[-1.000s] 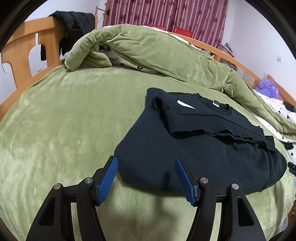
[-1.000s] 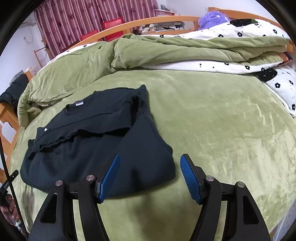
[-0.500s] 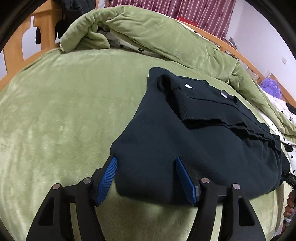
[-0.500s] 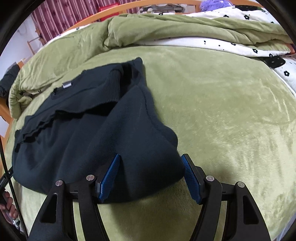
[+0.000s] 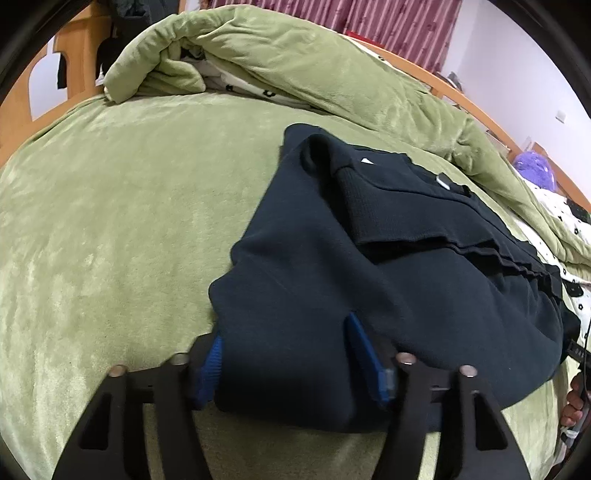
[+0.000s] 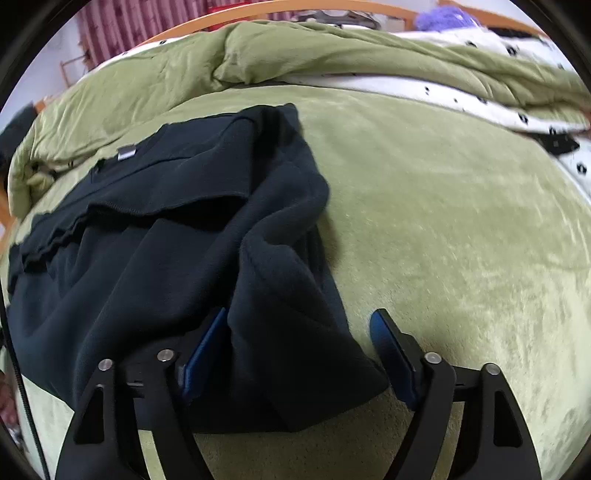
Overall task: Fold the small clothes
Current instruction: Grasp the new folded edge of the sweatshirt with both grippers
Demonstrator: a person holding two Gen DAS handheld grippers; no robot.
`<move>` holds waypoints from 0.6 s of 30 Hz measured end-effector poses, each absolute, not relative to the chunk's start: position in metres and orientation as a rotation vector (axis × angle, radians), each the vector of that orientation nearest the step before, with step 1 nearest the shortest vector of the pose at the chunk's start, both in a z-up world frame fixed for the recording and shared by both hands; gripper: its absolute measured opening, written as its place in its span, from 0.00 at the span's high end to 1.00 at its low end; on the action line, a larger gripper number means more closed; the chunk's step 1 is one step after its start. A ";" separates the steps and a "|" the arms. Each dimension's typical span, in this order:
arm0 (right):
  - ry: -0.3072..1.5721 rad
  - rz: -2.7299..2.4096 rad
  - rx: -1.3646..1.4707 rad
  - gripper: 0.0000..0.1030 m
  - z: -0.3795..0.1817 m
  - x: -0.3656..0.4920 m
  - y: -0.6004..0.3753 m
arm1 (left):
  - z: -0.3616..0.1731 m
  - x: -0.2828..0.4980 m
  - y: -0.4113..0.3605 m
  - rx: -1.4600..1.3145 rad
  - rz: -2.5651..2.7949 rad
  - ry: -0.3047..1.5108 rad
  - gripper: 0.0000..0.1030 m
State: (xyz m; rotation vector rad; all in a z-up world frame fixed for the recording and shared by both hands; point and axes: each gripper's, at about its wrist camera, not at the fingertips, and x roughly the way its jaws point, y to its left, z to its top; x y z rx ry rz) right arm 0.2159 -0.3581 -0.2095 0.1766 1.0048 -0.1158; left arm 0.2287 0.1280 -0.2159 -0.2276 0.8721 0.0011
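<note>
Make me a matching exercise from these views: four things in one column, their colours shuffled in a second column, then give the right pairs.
Things:
1. sweater
2. bed cover
3. curtain
4. plush toy

Colours:
A. purple
B. dark navy
C. olive green
D. maroon with stripes

Pairs: 1-B, 2-C, 3-D, 4-A
</note>
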 end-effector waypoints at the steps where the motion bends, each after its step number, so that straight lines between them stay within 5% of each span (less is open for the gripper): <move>1: 1.004 -0.099 0.180 0.49 -0.207 0.216 -0.356 | -0.215 0.228 0.127 -0.218 0.003 0.868 0.58; 3: 0.994 -0.083 0.165 0.68 -0.204 0.214 -0.351 | -0.213 0.225 0.122 -0.192 -0.002 0.861 0.65; 6: 0.976 -0.090 0.127 0.75 -0.200 0.209 -0.345 | -0.208 0.220 0.117 -0.164 0.003 0.844 0.73; 18: 0.968 -0.075 0.231 0.79 -0.172 0.174 -0.357 | -0.187 0.174 0.117 -0.151 0.002 0.811 0.77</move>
